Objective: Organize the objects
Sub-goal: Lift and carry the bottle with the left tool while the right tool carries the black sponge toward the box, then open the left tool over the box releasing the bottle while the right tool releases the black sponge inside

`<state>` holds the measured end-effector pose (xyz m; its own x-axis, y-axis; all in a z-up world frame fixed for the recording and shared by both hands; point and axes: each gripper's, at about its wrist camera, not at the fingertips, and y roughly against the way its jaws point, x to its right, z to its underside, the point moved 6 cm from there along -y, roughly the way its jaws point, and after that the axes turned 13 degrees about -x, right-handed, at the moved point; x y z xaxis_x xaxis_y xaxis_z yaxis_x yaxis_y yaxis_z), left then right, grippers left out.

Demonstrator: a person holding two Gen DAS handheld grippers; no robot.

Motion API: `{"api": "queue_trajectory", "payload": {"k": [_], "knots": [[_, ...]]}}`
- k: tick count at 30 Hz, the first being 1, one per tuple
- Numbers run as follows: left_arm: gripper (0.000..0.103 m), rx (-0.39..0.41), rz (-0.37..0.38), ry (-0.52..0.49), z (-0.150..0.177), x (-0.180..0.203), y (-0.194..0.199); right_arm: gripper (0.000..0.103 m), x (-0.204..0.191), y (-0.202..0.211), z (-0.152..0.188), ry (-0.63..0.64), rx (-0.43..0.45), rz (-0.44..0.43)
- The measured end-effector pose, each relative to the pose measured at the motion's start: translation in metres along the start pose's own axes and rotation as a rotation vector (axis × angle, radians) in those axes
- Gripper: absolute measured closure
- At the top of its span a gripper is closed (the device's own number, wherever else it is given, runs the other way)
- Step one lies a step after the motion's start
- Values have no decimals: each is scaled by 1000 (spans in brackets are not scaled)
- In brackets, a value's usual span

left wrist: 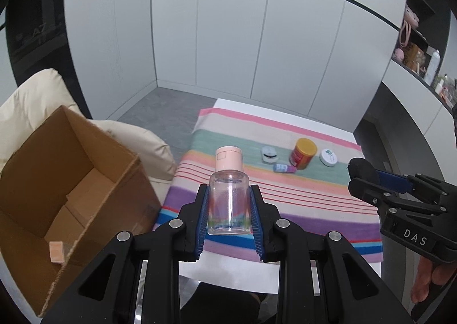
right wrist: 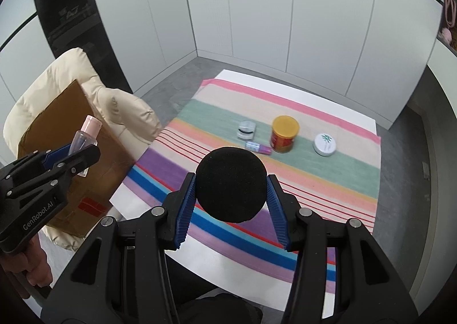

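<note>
My left gripper (left wrist: 228, 195) is shut on a clear bottle with a pink cap (left wrist: 228, 198), held above the near edge of the striped cloth (left wrist: 300, 195), just right of the open cardboard box (left wrist: 71, 181). My right gripper (right wrist: 230, 181) is shut on a round black foam ball (right wrist: 230, 184) over the cloth's near stripes. In the right wrist view the left gripper (right wrist: 78, 152) and its bottle (right wrist: 84, 135) hang beside the box (right wrist: 71, 130). On the cloth stand a red jar with a yellow lid (right wrist: 284, 134), a white round tin (right wrist: 325, 144), a small grey case (right wrist: 246, 129) and a small lying bottle (right wrist: 258, 147).
The box rests on a cream padded chair (right wrist: 120, 107) left of the white table (right wrist: 314, 90). A small peach block (left wrist: 56, 251) lies inside the box. White wall panels close the back, and shelves with items (left wrist: 422, 61) sit at the far right. A hand (left wrist: 428, 281) holds the right gripper.
</note>
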<state>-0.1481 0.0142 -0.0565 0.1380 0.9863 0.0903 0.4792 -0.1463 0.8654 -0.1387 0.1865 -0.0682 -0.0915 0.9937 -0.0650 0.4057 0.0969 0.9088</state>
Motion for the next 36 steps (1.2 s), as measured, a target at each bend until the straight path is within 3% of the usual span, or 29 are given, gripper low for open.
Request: {"api": "queue_trajectory", "payload": {"k": [17,36], "knots": [[75,14,-64,108,14,-76,20,53,-68,-13,-18,96,1,-51],[75,30,-159,263,53,-180,52,53,-180,-19,-27,259,16,-106]]}}
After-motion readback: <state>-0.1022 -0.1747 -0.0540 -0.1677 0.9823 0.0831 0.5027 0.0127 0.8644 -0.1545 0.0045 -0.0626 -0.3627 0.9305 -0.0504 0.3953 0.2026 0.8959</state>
